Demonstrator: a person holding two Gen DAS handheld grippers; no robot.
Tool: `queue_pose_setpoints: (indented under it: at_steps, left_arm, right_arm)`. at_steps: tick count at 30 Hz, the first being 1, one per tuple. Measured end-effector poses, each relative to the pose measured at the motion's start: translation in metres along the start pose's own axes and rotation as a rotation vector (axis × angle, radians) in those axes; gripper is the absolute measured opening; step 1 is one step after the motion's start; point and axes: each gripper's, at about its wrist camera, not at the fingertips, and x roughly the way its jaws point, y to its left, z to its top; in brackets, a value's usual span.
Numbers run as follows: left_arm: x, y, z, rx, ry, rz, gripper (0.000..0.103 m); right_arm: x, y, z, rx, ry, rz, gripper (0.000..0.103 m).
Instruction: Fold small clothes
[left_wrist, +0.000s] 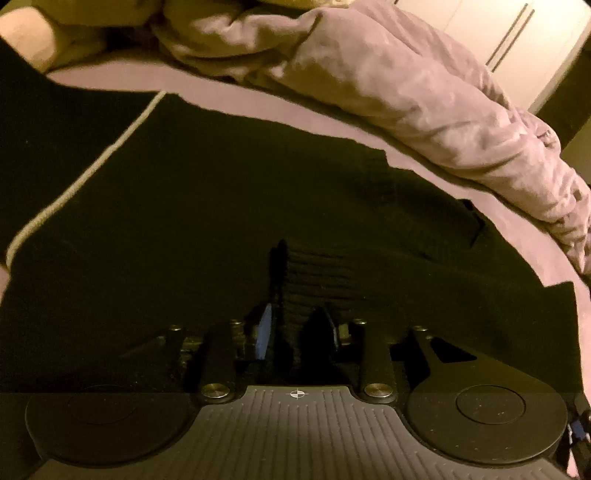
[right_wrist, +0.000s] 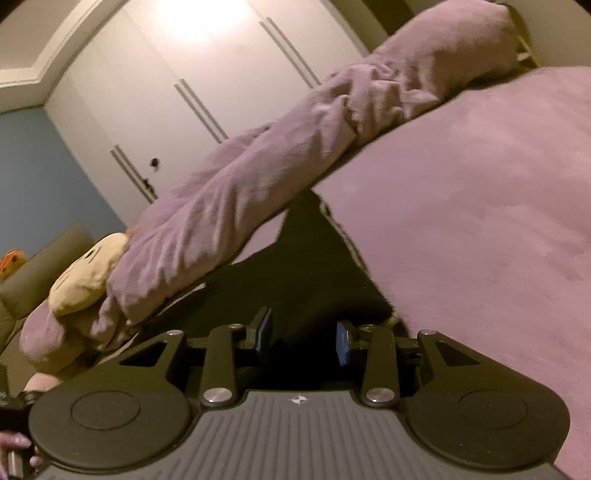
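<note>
black garment (left_wrist: 221, 192) flat on bed (right_wrist: 480, 184), mid-frame | soft, light, limp knit; take hem or corner | left tongs (left_wrist: 295, 328) apart, fabric between, unclamped | right tongs (right_wrist: 304, 338) likewise

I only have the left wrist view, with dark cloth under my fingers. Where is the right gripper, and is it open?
Observer: The right gripper is at the dark garment. Its jaws stand apart, with the cloth between them and both blue pads bare.
Operator: What lies beyond the crumpled duvet on that side?
Observer: A mauve pillow sits at the far end of the duvet.
Operator: Is there any free surface to fold onto?
Observer: Yes, a wide bare stretch of mauve sheet lies to the right of the garment in the right wrist view.
</note>
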Motion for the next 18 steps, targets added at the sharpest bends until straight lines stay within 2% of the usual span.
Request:
queue_pose_setpoints:
  at_steps: [1,4,9,18]
  left_arm:
    - [0.001,0.001,0.001,-0.015,0.003,-0.005,0.033]
    - [0.002,0.008,0.003,-0.066,0.009,-0.025,0.025]
    - [0.000,0.012,0.004,-0.095,-0.006,-0.045,0.013]
    - [-0.029,-0.005,0.016,-0.006,-0.162,-0.043,0.011]
  right_arm:
    - [0.000,0.000,0.001,0.000,0.005,0.014,0.035]
    - [0.000,0.001,0.003,-0.005,0.037,0.059,0.035]
    - [0.000,0.010,0.000,-0.069,0.060,0.100,0.035]
    - [-0.001,0.026,-0.004,-0.137,0.152,0.279,0.036]
